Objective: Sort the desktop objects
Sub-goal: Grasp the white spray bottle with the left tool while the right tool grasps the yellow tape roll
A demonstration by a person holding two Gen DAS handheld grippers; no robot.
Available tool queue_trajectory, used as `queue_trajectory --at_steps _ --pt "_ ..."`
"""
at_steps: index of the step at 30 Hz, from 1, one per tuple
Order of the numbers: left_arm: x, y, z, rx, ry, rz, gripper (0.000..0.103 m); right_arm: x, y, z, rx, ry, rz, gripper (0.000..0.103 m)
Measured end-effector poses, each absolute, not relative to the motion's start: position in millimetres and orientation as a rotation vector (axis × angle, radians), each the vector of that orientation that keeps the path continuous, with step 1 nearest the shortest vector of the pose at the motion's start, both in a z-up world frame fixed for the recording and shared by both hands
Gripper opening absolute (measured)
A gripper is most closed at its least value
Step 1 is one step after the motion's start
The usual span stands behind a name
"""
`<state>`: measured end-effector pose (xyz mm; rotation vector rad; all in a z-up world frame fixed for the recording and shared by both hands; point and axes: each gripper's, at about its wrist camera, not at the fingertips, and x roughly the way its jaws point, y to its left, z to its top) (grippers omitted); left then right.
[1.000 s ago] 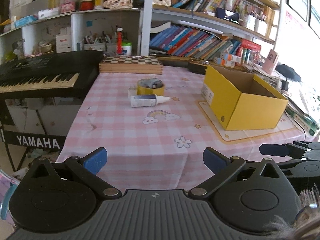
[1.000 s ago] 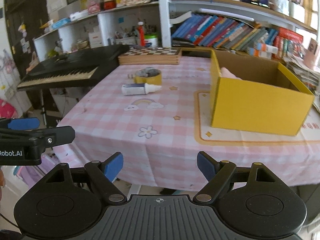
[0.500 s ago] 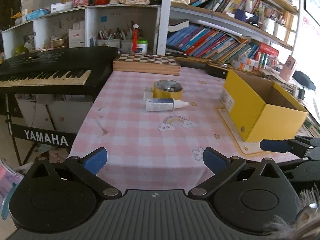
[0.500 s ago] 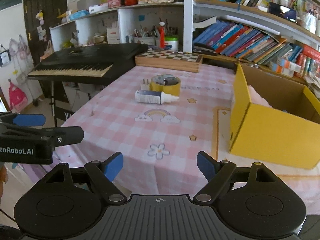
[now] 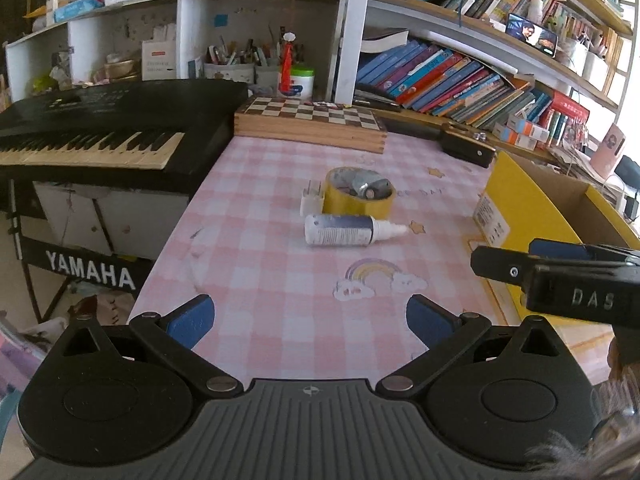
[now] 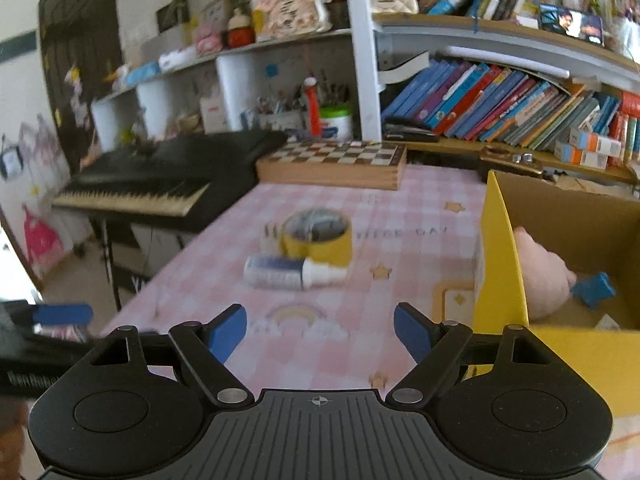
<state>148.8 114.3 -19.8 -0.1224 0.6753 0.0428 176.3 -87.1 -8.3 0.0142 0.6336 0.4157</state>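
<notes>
A white glue bottle [image 5: 349,231] lies on its side on the pink checked tablecloth [image 5: 280,288]. Behind it stands a yellow tape roll [image 5: 359,195] with small items inside, and a white plug [image 5: 311,203] at its left. A yellow cardboard box [image 6: 500,276] stands at the right; it holds a pink soft toy [image 6: 540,272] and a blue object [image 6: 596,290]. The bottle [image 6: 290,273] and the roll [image 6: 318,240] also show in the right wrist view. My left gripper [image 5: 310,320] is open and empty above the near table edge. My right gripper [image 6: 320,330] is open and empty, nearer the bottle.
A wooden chessboard box [image 5: 310,124] lies at the table's far edge. A black Yamaha keyboard [image 5: 100,136] stands left of the table. Shelves of books [image 5: 460,80] and clutter fill the back wall. The right gripper's finger [image 5: 560,276] shows in the left wrist view.
Both grippers have moved forward over the table toward the bottle and the tape roll. The box interior with the pink toy has come into closer view. Both stay open.
</notes>
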Motion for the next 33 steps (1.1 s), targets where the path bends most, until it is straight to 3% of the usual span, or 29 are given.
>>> queue_trajectory --at_steps 10,15,22,26,30,33 --pt "224 110 -33 0.018 0.664 -0.128 0.099 229 -83 -9 0.044 0.659 0.427 0.083" --pt "270 106 -52 0.113 0.725 -0.188 0.076 245 -83 -9 0.053 0.665 0.425 0.083" --pt "319 100 -71 0.269 0.782 -0.316 0.071 260 -89 -11 0.078 0.707 0.417 0.083" --pt "333 100 -83 0.311 0.839 -0.383 0.062 266 -89 -13 0.070 0.719 0.420 0.083" --pt "332 102 -78 0.232 0.906 -0.445 0.036 273 -87 -15 0.072 0.731 0.421 0.083" --pt "318 93 -74 0.278 0.909 -0.494 0.033 278 -86 -17 0.076 0.739 0.424 0.083"
